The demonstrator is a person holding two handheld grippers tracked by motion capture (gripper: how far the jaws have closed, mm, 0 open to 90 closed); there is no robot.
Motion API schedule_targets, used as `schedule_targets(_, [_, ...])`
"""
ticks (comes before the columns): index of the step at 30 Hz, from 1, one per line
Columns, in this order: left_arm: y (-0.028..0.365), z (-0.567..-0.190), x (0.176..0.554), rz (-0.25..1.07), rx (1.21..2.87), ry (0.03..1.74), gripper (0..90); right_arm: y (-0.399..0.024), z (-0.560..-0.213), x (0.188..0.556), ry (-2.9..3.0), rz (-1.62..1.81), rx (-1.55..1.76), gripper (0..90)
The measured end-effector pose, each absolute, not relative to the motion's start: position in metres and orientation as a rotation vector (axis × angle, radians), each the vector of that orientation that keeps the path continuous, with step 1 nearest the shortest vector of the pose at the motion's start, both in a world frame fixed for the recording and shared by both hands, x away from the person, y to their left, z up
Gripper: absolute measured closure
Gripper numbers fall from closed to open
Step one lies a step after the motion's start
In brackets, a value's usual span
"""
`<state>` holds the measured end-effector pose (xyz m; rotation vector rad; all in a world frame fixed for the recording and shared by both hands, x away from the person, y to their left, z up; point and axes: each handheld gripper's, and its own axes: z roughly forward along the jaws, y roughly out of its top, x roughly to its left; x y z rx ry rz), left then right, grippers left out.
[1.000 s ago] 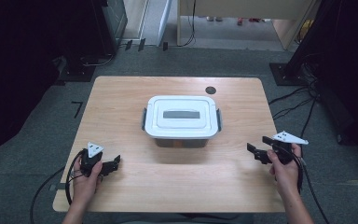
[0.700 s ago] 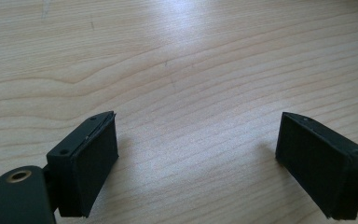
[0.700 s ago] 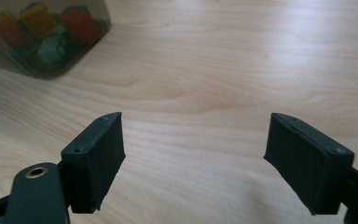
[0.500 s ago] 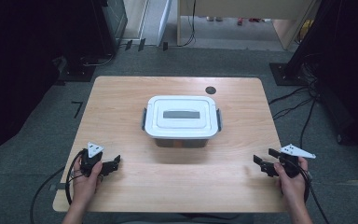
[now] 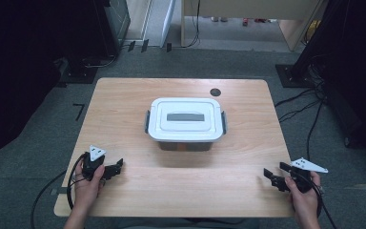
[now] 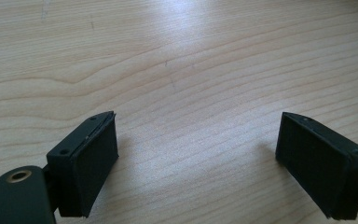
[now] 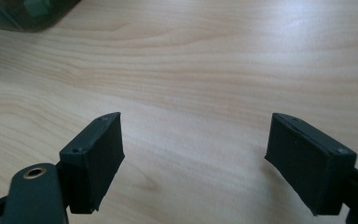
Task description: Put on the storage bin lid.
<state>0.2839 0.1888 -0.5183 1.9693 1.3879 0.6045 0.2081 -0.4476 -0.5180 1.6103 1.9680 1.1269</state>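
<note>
High view puts a white-lidded storage box [image 5: 186, 123] at the middle of the wooden table [image 5: 124, 100], sitting flat with its lid on. A grey rectangular panel marks the top of the lid, and a dark latch stands at each short end. The lower body of the box looks dark and see-through under the white lid.

Nothing touches the box. The left gripper [image 5: 114, 168] rests low over the near left part of the table, held in the person's left hand [image 5: 89, 183], with its jaws pointing to the right across the tabletop. The right gripper [image 5: 272, 174] is at the near right corner, held in the right hand [image 5: 304, 198], with its jaws pointing left toward the middle. Both are well apart from the box, one on each side of it and nearer the person.

Left gripper view shows the left gripper [image 6: 196, 154] with its two black jaws spread wide over bare wood grain and nothing between them. Right gripper view shows the right gripper [image 7: 193, 154] likewise spread wide over bare wood, with a dark corner of the box [image 7: 23, 14] at the top left edge, far from the jaws.

A small dark round disc [image 5: 215, 92] lies on the table behind the box, near the far edge. Cables trail from both grippers toward the near edge.
</note>
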Motion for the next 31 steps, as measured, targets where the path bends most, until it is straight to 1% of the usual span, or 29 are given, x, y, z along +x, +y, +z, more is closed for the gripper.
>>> schedule_targets(7, [0.189, -0.518, 0.284, 0.605, 1.967, 1.388, 12.8, -0.449, -0.524, 0.192, 1.978, 1.094, 1.617, 18.0])
schedule_targets(11, [0.189, -0.518, 0.284, 0.605, 1.967, 1.388, 12.8, -0.447, -0.524, 0.19, 1.985, 1.036, 1.585, 17.7])
schedule_targets(15, [0.189, -0.518, 0.284, 0.605, 1.967, 1.388, 12.8, -0.438, -0.525, 0.19, 2.006, 0.953, 1.547, 14.2])
schedule_targets(17, [0.189, -0.518, 0.284, 0.605, 1.967, 1.388, 12.8, -0.432, -0.526, 0.191, 2.025, 0.901, 1.52, 9.4])
schedule_targets(20, [0.189, -0.518, 0.284, 0.605, 1.967, 1.388, 12.8, -0.43, -0.526, 0.192, 2.039, 0.895, 1.519, 6.0])
schedule_targets(27, [0.189, -0.518, 0.284, 0.605, 1.967, 1.389, 12.8, -0.43, -0.526, 0.194, 2.05, 0.887, 1.519, 2.7])
schedule_targets(31, [0.189, -0.518, 0.284, 0.605, 1.969, 1.388, 12.7, -0.43, -0.526, 0.194, 2.052, 0.886, 1.516, 2.4])
